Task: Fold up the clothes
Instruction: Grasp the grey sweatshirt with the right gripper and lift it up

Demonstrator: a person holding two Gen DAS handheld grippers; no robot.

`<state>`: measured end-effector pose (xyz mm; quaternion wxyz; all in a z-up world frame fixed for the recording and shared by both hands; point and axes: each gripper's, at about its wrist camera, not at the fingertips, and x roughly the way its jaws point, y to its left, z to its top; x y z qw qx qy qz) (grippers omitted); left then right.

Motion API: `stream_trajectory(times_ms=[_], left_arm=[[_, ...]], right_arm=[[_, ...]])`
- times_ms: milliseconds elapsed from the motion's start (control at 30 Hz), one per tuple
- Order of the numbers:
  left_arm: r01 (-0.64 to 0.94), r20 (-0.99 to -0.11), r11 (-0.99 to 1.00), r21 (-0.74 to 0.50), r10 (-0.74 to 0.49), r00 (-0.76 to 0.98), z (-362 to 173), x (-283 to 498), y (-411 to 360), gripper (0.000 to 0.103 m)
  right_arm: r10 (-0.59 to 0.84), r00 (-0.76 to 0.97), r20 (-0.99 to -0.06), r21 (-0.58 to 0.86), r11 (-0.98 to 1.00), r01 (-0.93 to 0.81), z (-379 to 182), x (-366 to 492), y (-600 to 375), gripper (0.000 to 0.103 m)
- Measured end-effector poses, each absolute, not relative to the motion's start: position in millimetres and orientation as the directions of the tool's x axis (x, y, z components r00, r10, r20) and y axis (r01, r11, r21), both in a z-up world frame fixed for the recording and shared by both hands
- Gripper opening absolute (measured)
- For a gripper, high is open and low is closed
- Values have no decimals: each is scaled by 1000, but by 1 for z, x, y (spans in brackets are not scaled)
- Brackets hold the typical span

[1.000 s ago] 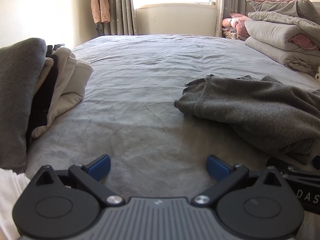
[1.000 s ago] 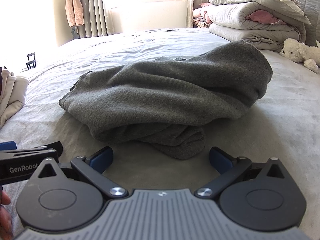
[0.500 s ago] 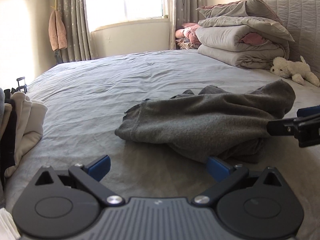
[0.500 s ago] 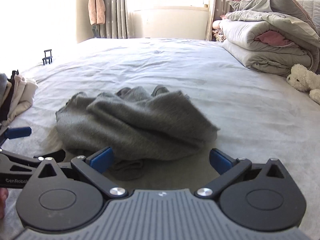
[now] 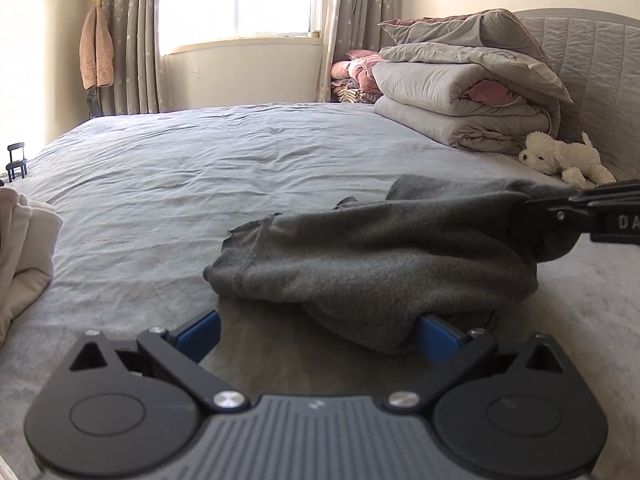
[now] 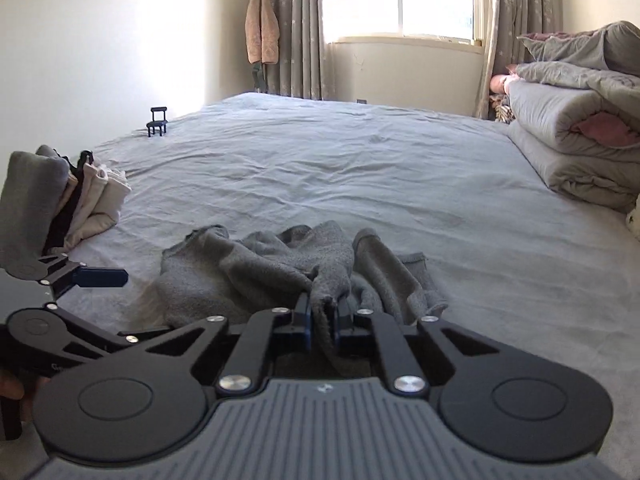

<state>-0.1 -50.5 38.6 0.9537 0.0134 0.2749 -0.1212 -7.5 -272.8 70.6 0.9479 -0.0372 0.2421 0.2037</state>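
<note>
Nearest, the right tongs [image 6: 322,322] are closing, pads already pinching a fold of the grey garment [image 5: 372,264], likely to lift an edge so it can be spread for folding. The left tongs [image 5: 318,338] gape wide, released, the garment's near hem between their tips, untouched. The garment lies crumpled on the bed [image 5: 200,168]. Left, a pile of clothes [image 6: 76,200] waits; far right, stacked quilts [image 5: 460,92].
</note>
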Motion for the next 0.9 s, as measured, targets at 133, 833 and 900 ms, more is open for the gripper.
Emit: stream_trajectory(times_ms=[133, 833, 900], left_arm=[[259, -520, 965, -39, -240, 820, 41, -4, -53, 102], [331, -557, 942, -52, -302, 774, 34, -10, -70, 102], [340, -556, 939, -53, -310, 771, 33, -11, -72, 102]], right_arm=[[398, 832, -386, -5, 901, -433, 102, -43, -287, 9], [-94, 922, -376, -66, 995, 74, 92, -27, -380, 19], [-126, 930, -345, -121, 989, 89, 89, -31, -371, 22]])
